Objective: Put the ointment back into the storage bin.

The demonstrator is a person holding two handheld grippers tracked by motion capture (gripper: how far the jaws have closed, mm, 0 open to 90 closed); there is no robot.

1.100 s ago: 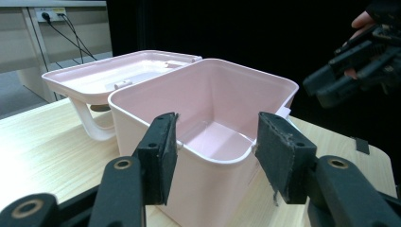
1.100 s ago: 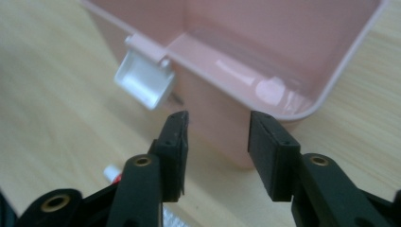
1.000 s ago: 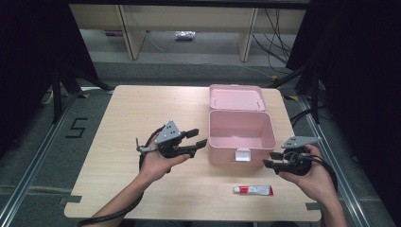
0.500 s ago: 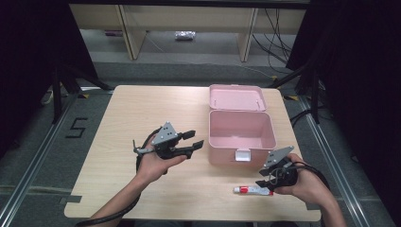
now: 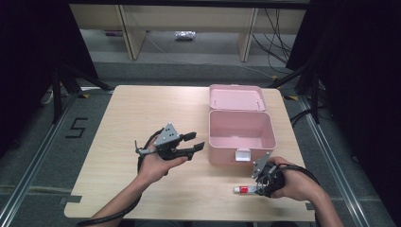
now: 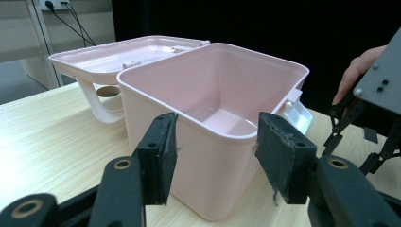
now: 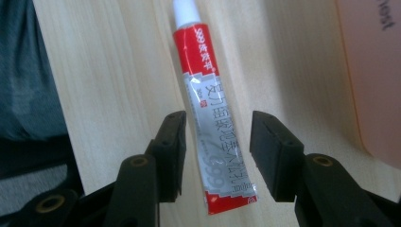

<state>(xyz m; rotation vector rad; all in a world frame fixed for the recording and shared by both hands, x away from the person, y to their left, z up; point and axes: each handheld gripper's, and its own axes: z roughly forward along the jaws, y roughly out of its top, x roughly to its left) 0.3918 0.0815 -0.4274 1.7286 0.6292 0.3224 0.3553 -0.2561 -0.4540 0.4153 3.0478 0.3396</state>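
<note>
A pink plastic box (image 5: pixel 241 130) stands open on the wooden table (image 5: pixel 142 109), its lid (image 5: pixel 235 97) folded back behind it. A red, white and silver tube (image 5: pixel 243 189) lies flat in front of the box, near the table's front edge. My right gripper (image 5: pixel 256 187) is down over the tube's crimped end. In the right gripper view the tube (image 7: pixel 208 99) lies between the open jaws of the right gripper (image 7: pixel 217 156), with a gap at each pad. My left gripper (image 5: pixel 196 141) hovers open and empty, left of the box. The left gripper (image 6: pixel 215 156) faces the near corner of the box (image 6: pixel 213 85).
The box is empty inside, with a white latch (image 5: pixel 242 154) on its front wall. The table's left half is bare wood. Wooden shelving legs (image 5: pixel 130 33) and cables stand on the floor beyond the far edge. Metal rails run along both sides of the table.
My right gripper has dropped from beside the box's front right corner and moved left, down onto the tube. The left gripper has stayed where it was.
</note>
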